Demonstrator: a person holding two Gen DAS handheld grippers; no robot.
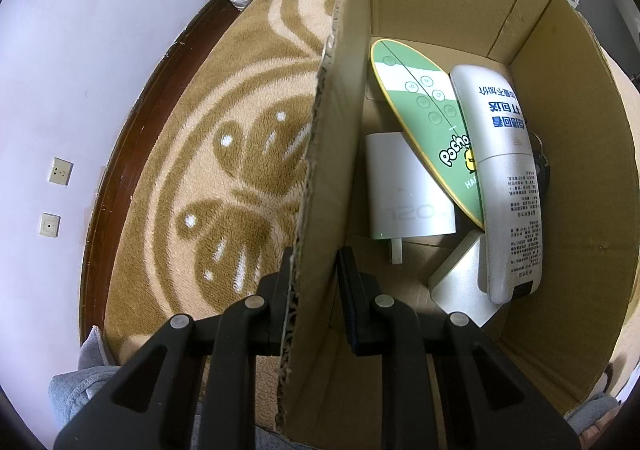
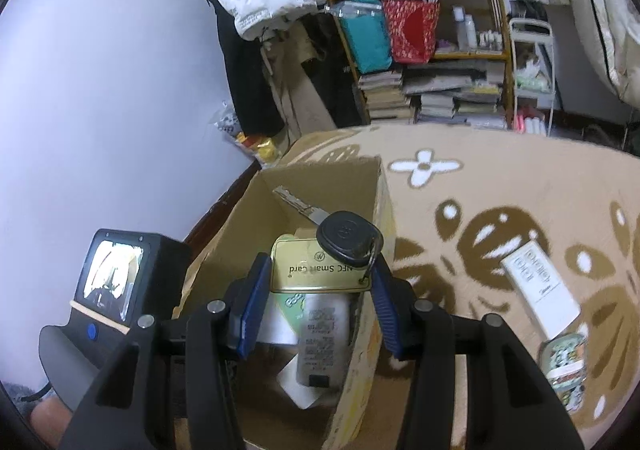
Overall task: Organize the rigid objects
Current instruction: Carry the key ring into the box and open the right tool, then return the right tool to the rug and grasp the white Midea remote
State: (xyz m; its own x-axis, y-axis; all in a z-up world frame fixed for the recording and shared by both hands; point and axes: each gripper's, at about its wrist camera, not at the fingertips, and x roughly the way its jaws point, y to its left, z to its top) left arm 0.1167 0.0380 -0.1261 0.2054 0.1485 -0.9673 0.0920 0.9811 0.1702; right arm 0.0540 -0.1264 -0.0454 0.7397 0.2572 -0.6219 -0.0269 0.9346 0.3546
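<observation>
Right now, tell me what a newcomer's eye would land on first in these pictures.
First, the open brown cardboard box on the tan patterned plush rug, its wall pinched by the left claw. Inside lie a long silver remote and a green oval paddle. Above the box, the right claw holds a gold NFC card with a black car key attached.

Left gripper (image 1: 316,282): matte black plastic linkage arms with triangular cut-outs, round silver pivot pins, flat black fingers (image 1: 349,290). Right gripper (image 2: 320,302): same black frame and silver pins, but ribbed blue finger pads (image 2: 252,306). Grey fleece clothing (image 1: 76,382) shows at the left wrist view's lower edge.
</observation>
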